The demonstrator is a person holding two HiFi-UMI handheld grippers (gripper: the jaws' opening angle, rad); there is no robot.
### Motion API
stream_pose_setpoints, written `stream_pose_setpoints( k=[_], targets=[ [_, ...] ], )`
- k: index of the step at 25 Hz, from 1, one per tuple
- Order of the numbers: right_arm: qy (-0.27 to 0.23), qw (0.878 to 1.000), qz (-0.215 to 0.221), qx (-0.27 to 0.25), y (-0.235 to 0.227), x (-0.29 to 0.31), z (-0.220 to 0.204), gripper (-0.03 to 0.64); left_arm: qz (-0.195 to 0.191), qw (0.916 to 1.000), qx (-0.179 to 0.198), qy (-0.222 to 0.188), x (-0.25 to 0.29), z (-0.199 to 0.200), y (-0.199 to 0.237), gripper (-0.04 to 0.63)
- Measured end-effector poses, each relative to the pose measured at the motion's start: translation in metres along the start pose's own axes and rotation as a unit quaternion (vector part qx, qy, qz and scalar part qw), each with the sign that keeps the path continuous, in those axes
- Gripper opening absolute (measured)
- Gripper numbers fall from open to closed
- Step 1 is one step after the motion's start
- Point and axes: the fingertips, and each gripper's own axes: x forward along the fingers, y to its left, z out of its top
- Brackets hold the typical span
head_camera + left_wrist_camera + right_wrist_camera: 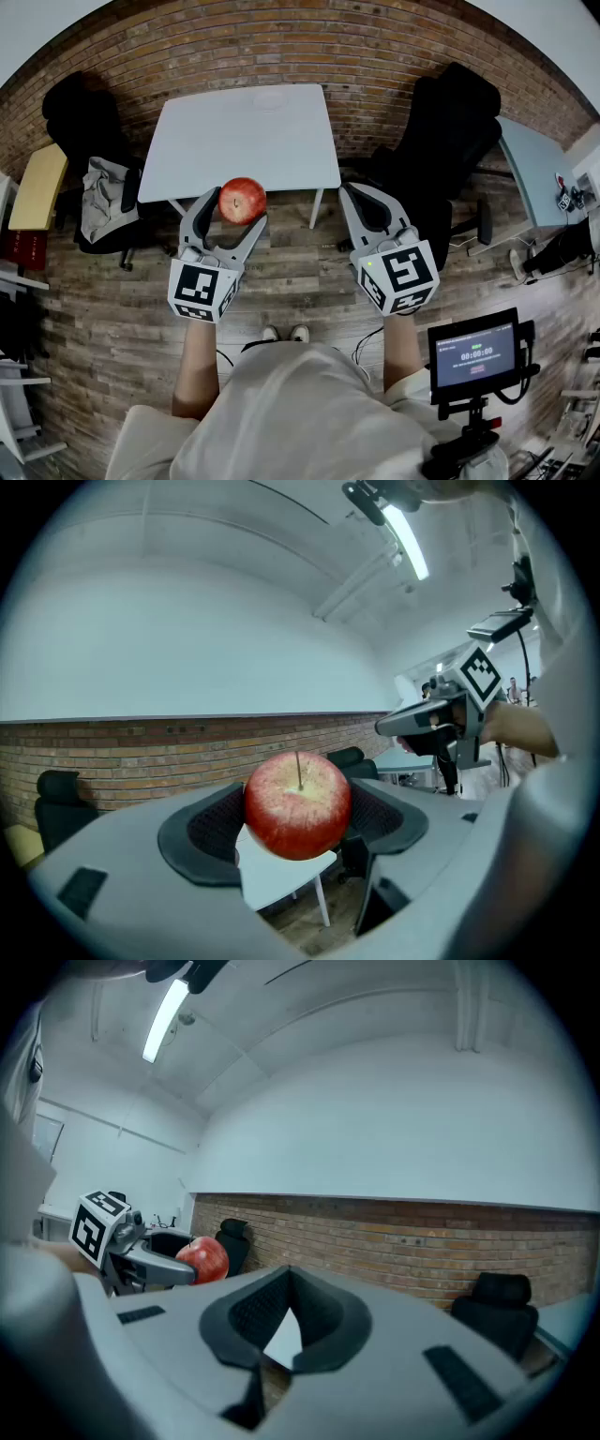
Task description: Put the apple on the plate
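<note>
Left tool (234,209) clamps the apple (242,200) (stem up); right tool (352,192) closed.

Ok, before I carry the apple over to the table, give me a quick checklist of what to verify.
1. Round red apple gripped between the left gripper fingers: ok, held in the air.
2. Right gripper empty, fingers together: ok.
3. Round white plate in view: ok, at the far edge of the white rectangular table.
4. Plate empty: cannot tell, too faint.
5. Apple on plate: not ok, not yet done.
</note>
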Motion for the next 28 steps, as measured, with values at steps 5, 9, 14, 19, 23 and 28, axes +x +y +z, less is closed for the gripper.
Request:
stream_pose_setpoints(
  k=[5,9,14,19,23,28],
  targets=[
    [-0.019,1.000,0.012,0.006,0.003,-0.005,-0.001,0.003,0.002,1.0000,0.006,-0.006,-0.002,0.001,-0.009,0.364],
    [-0.023,1.000,0.019,0.007,0.004,-0.005,-0.004,0.003,0.005,1.0000,0.007,-0.004,-0.003,-0.003,-0.014,0.364],
    [-0.019,1.000,0.021,0.012,0.003,-0.005,-0.010,0.003,0.006,0.9999,0.011,-0.003,0.000,-0.004,-0.015,0.364],
    [-0.012,1.000,0.021,0.020,-0.012,0.015,-0.013,0.003,0.006,0.9999,0.008,-0.002,0.022,-0.005,-0.003,0.364],
    [-0.002,0.999,0.020,0.027,-0.038,0.051,-0.022,0.003,0.004,1.0000,0.005,-0.001,0.062,-0.012,0.015,0.364],
    [0.005,0.999,0.018,0.027,-0.058,0.097,-0.026,0.003,0.003,1.0000,0.001,-0.003,0.102,-0.020,0.049,0.364]
  ],
)
